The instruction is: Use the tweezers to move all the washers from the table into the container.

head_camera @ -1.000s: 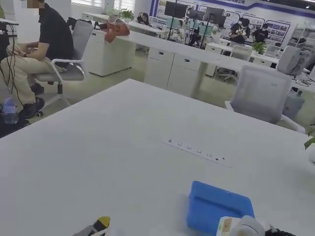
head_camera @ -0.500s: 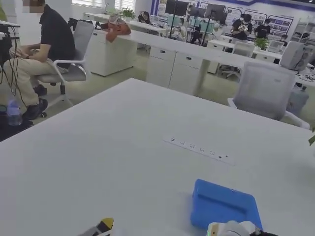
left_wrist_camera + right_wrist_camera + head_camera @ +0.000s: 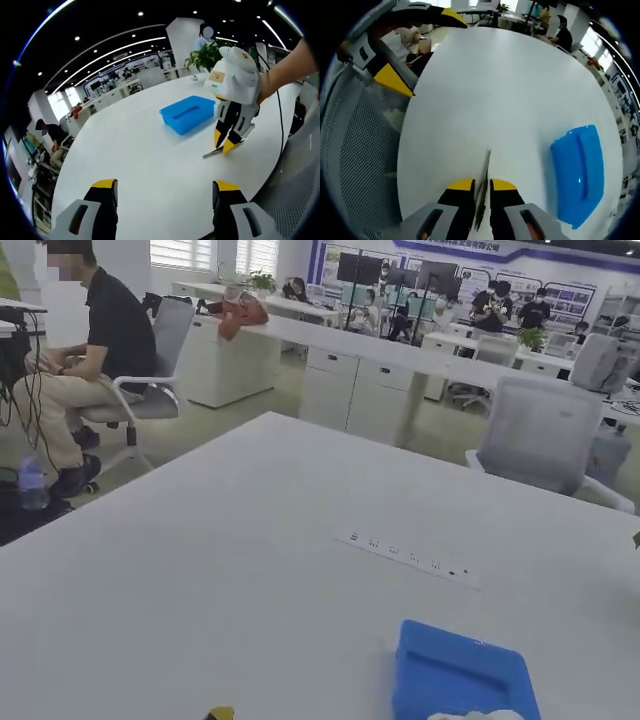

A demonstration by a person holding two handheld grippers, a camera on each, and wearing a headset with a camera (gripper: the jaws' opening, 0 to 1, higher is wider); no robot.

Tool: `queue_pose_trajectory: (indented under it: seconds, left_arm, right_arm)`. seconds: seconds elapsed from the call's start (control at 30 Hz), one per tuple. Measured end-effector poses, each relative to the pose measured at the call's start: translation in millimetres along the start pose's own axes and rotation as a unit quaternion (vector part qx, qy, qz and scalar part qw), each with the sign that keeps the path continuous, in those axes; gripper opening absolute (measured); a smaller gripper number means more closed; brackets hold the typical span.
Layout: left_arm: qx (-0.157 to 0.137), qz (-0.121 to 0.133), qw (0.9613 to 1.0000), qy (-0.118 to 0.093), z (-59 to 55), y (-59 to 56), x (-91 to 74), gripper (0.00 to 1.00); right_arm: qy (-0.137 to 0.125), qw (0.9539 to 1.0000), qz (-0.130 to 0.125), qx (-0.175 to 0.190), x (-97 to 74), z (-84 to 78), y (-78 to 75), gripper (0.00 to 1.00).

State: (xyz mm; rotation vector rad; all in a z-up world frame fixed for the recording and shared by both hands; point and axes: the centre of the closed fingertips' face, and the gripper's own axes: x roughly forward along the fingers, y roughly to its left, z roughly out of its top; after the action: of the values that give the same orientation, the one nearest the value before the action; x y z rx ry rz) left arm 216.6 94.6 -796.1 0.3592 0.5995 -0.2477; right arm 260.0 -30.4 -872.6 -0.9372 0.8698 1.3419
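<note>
— Currently, your right gripper [image 3: 482,186] has its jaws pressed together on the tweezers [image 3: 486,162]. The tool runs forward between the yellow tips and out over the white table [image 3: 485,90]. The hold looks centred.

— Noted. Your left gripper [image 3: 166,185] carries nothing. Its jaws stand spread wide above the table, well apart from the right one.

— The blue container [image 3: 189,114] sits on the table near your right gripper, with a power strip [image 3: 405,558] farther back.

— As for the washers, they are too small to make out on the white top. I cannot say where they lie, or whether any are already in the container.

— My judgement: you are at the pick-up step, with the tool in hand and, as far as I can tell, no washer pinched.

— Agreed. The next move calls for you to find a washer, bring the tweezers' tips down on either side of its rim, and tighten gently. Thin flat rings on a smooth table may skid away, so keep the tool low and shallow.
</note>
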Motion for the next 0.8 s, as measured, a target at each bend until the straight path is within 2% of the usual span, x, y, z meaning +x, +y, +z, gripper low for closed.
queue_pose_trajectory:
  seconds: [0.03,0.07,0.13,0.17,0.2,0.23,0.27,0.3,0.37,0.4,0.43,0.5,0.53,0.6,0.63,0.73,0.8]
  left_arm:
    - [0.001,-0.001,1.0,0.002,-0.6,-0.5,0.2,0.79]
    - [0.002,-0.002,1.0,0.004,-1.2,-1.0,0.4,0.79]
    - [0.002,-0.004,1.0,0.004,-0.9,-1.9,0.3,0.79]
    - [0.001,-0.006,1.0,0.005,-1.3,-2.5,0.6,0.79]
    - [0.001,-0.008,0.9999,0.006,-1.8,-3.0,0.7,0.79]
    - [0.001,-0.01,0.9999,0.008,-2.4,-3.7,0.8,0.79]
    - [0.003,-0.01,0.9999,0.009,-2.3,-4.1,0.8,0.79]
    - [0.004,-0.01,0.9999,0.007,-1.7,-4.3,0.6,0.79]
    - [0.004,-0.011,0.9999,0.0,1.5,-4.7,-0.8,0.78]
    - [0.0,-0.013,0.9999,-0.004,3.0,-4.5,-1.6,0.78]
    - [-0.004,-0.015,0.9999,-0.007,4.3,-4.5,-2.3,0.79]
    - [-0.01,-0.02,0.9997,-0.008,6.1,-4.0,-3.2,0.79]
    - [-0.014,-0.022,0.9996,-0.009,7.6,-3.9,-3.8,0.79]
    - [-0.015,-0.023,0.9996,-0.009,9.7,-3.2,-5.7,0.79]
    - [-0.015,-0.022,0.9996,-0.01,11.3,-2.5,-7.3,0.79]
    - [-0.022,-0.02,0.9994,-0.019,21.2,0.8,-13.3,0.79]
    - [-0.029,-0.02,0.9989,-0.03,29.4,3.2,-18.1,0.79]
  right_arm:
    - [-0.011,0.9998,-0.005,0.017,-3.5,1.5,-0.1,0.09]
    - [-0.029,0.9984,-0.009,0.047,-10.1,3.7,0.9,0.1]
    - [-0.058,0.9947,-0.018,0.083,-20.5,7.6,1.6,0.11]
    - [-0.078,0.9906,-0.028,0.108,-28.3,8.9,1.4,0.11]
    - [-0.091,0.9877,-0.032,0.123,-32.9,9.1,2.1,0.1]
    - [-0.107,0.9829,-0.031,0.147,-38.7,8.7,5.2,0.09]
    - [-0.11,0.9816,-0.029,0.154,-39.9,7.9,6.7,0.08]
    - [-0.115,0.9782,-0.022,0.171,-43.1,4.7,12.4,0.08]
    - [-0.122,0.9757,-0.016,0.181,-46.1,-1.1,20.1,0.1]
    - [-0.132,0.9711,0.0,0.199,-46.0,-2.3,27.1,0.12]
    - [-0.128,0.969,0.007,0.211,-45.1,-6.4,29.7,0.15]
    - [-0.125,0.9691,0.003,0.213,-43.9,-16.0,29.0,0.17]
    - [-0.125,0.9676,0.003,0.219,-43.8,-19.4,28.6,0.17]
    - [-0.138,0.9571,0.016,0.254,-44.1,-21.7,31.3,0.18]
    - [-0.14,0.9537,0.023,0.265,-42.9,-24.7,33.0,0.19]
    - [-0.129,0.9545,0.018,0.268,-35.7,-35.4,34.5,0.19]
    - [-0.125,0.9512,0.019,0.282,-29.7,-41.8,35.8,0.19]
